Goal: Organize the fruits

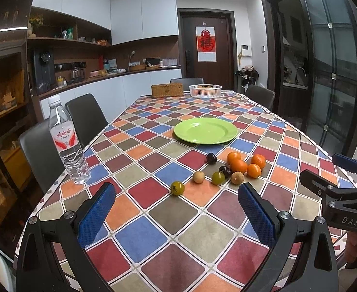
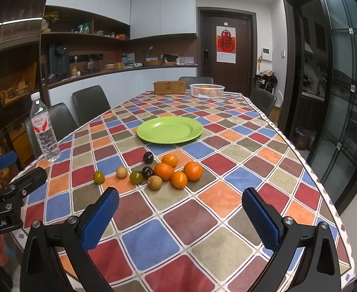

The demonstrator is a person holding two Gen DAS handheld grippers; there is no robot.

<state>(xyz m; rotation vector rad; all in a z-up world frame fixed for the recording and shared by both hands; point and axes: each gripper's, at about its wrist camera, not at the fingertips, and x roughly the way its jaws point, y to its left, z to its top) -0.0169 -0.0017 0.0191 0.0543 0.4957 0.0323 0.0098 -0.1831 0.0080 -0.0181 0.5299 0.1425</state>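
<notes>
Several small fruits lie loose on the checked tablecloth: several oranges (image 1: 238, 166) (image 2: 163, 171), two dark plums (image 1: 211, 158) (image 2: 148, 157), two green fruits (image 1: 177, 188) (image 2: 99, 177) and two tan round ones (image 1: 198, 177) (image 2: 154, 182). An empty green plate (image 1: 205, 130) (image 2: 169, 129) sits just beyond them. My left gripper (image 1: 177, 193) is open and empty, held short of the fruits. My right gripper (image 2: 180, 198) is open and empty, also short of them. Each gripper shows at the edge of the other's view.
A water bottle (image 1: 66, 141) (image 2: 44, 127) stands near the table's left edge. A woven box (image 1: 167, 90) (image 2: 169, 87) and a white basket (image 1: 205, 90) (image 2: 207, 90) holding some fruit stand at the far end. Chairs (image 1: 86, 116) line the table's sides.
</notes>
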